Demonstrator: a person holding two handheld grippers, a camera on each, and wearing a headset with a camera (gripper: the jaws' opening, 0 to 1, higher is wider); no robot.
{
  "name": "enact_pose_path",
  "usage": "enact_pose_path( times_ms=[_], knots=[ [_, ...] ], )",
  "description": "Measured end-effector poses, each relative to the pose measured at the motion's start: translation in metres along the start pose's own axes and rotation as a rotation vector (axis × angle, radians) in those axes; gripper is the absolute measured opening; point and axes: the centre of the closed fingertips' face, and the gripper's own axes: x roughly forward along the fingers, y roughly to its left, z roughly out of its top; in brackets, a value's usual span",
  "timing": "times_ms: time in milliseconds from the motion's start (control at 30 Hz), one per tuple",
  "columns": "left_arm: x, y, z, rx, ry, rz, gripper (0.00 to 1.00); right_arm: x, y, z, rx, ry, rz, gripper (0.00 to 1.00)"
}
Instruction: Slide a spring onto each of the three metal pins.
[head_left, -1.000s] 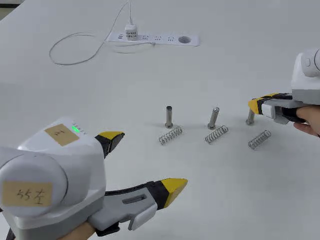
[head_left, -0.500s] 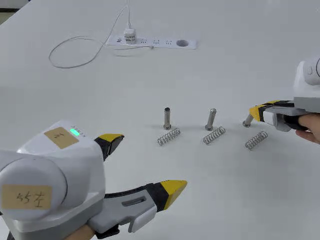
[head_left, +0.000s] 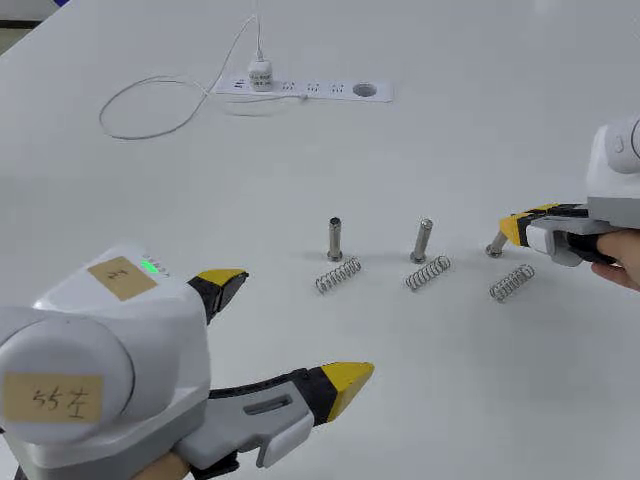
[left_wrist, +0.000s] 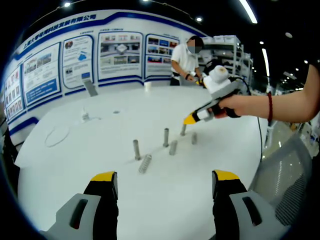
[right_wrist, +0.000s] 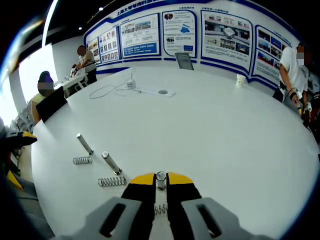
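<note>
Beside its spring (head_left: 515, 283), we are pinching the tilted end pin (head_left: 494, 245) with our right gripper (head_left: 514, 228); left gripper (left_wrist: 164, 176) gaping farther off.

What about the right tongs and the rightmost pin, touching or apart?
Touching. In the right gripper view the right tongs clamp the rightmost pin, yellow tips against both sides.

The white table (head_left: 480, 120) carries three metal pins (head_left: 335, 239), three springs (head_left: 338, 276), a power strip (head_left: 305, 89) and a cable (head_left: 150, 105).
</note>
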Motion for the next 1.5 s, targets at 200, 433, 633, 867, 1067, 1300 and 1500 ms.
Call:
enact_pose_path(
  times_ms=[200,433,633,867,1067,1300,1500],
  knots=[
    [0.000,-0.001,0.000,0.002,0.000,-0.002,0.79,-0.003,0.000,-0.002,0.000,0.007,-0.004,0.08],
    [0.000,-0.002,0.001,0.004,-0.002,-0.003,0.79,-0.008,-0.001,-0.004,0.001,0.018,-0.006,0.08],
    [0.000,-0.003,0.002,0.008,-0.003,-0.007,0.79,-0.012,0.000,-0.006,0.006,0.033,-0.010,0.08],
    [0.001,-0.005,0.002,0.011,-0.003,-0.010,0.79,-0.013,-0.001,-0.010,0.006,0.049,-0.008,0.08],
    [0.000,-0.005,0.002,0.012,-0.002,-0.011,0.79,-0.013,0.000,-0.011,0.007,0.052,-0.002,0.09],
    [0.000,-0.005,0.002,0.012,-0.002,-0.009,0.78,-0.014,0.002,-0.011,0.000,0.051,0.004,0.09],
    [0.000,-0.005,0.002,0.015,-0.001,-0.009,0.78,-0.013,0.003,-0.011,0.006,0.054,0.012,0.09]
  ],
)
